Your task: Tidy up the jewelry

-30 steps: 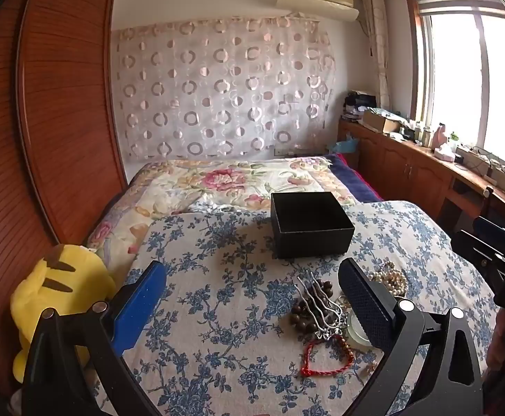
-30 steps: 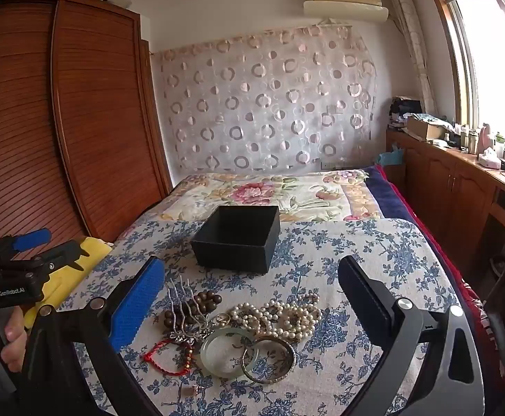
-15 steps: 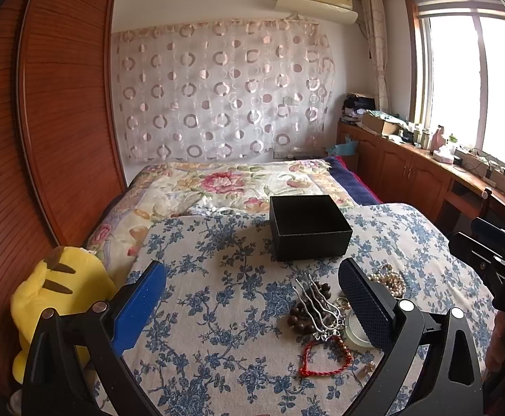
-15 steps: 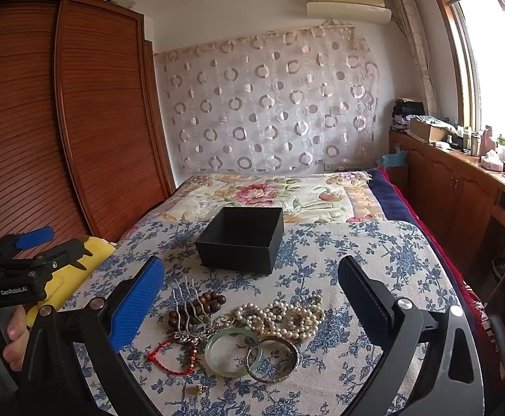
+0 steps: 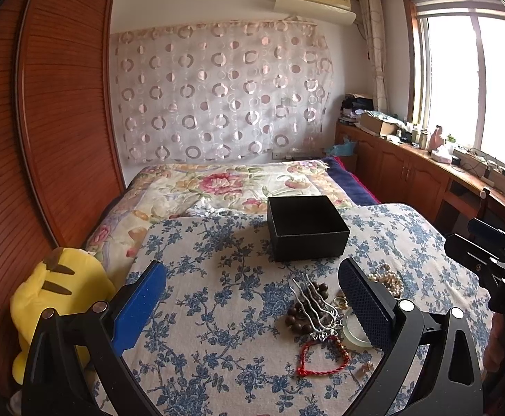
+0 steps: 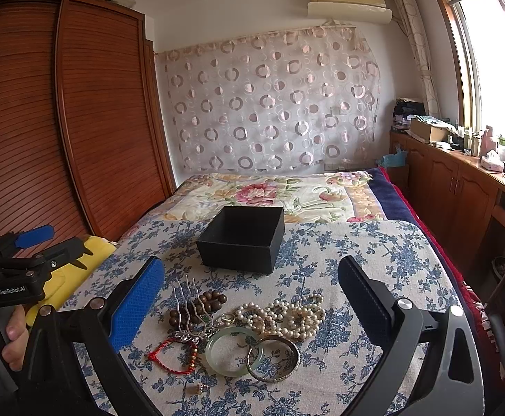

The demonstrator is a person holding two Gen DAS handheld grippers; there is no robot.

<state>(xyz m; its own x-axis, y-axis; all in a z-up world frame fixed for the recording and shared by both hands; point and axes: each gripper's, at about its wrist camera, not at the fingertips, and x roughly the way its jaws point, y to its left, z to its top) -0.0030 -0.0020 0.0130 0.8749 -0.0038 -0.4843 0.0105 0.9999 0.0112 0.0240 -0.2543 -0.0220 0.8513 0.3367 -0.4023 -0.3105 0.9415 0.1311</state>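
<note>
My left gripper [image 5: 251,267] is open above the blue-flowered cloth [image 5: 217,277], and nothing sits between its fingers. My right gripper [image 6: 250,261] is open too, hovering over the jewelry pile. The pile holds a silver hair comb [image 6: 190,308], a wooden bead bracelet [image 6: 211,301], a pearl necklace [image 6: 287,315], a jade bangle [image 6: 233,350], a metal bangle [image 6: 273,357] and a red cord bracelet [image 6: 172,353]. A small trinket [image 6: 200,388] lies nearer. Behind the pile stands an open black box [image 6: 242,239]. In the left wrist view the box [image 5: 308,228] is ahead, and the right finger hides part of the pile.
A yellow plush toy [image 5: 54,294] lies at the cloth's left edge beside a wooden wardrobe [image 5: 44,104]. A floral quilt [image 5: 217,187] covers the bed behind the box. Wooden cabinets [image 5: 426,180] with clutter run under the window. A hand [image 6: 9,332] holds the left gripper's handle.
Both views have shifted only slightly. The box and the jewelry lie where they were, and both grippers stay open.
</note>
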